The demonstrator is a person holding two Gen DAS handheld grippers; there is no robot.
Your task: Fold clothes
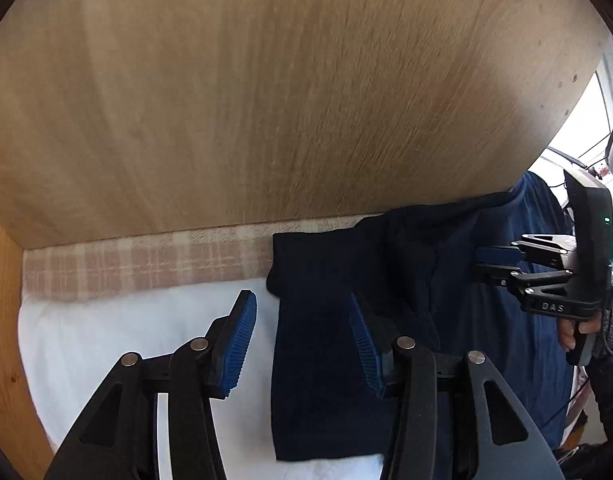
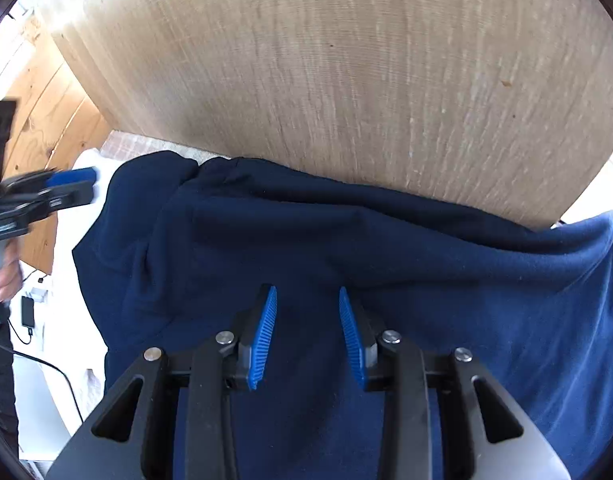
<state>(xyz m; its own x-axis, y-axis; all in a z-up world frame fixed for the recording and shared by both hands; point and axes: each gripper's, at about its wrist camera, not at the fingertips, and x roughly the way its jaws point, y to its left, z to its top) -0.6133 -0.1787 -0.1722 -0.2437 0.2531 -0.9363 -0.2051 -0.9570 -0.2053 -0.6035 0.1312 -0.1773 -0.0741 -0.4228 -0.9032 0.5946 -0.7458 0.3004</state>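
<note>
Left gripper (image 1: 302, 344) jaws apart, nothing between the pads, hovering over white bedding (image 1: 146, 332) at the left edge of a navy garment (image 1: 326, 380). Right gripper (image 2: 308, 336) jaws partly open above the same navy fleece fabric; pads not pressing on cloth, no grip seen. Garment lies spread on the bedding, its far edge bunched against a wooden panel (image 1: 266, 100). Pink plaid strip (image 1: 146, 260) runs along the panel's base. Hand (image 1: 574, 332) holds the right gripper's handle.

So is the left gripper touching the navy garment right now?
Cannot tell. In the left wrist view the left gripper stands open over the navy garment edge, but no gap or contact shows plainly.
</note>
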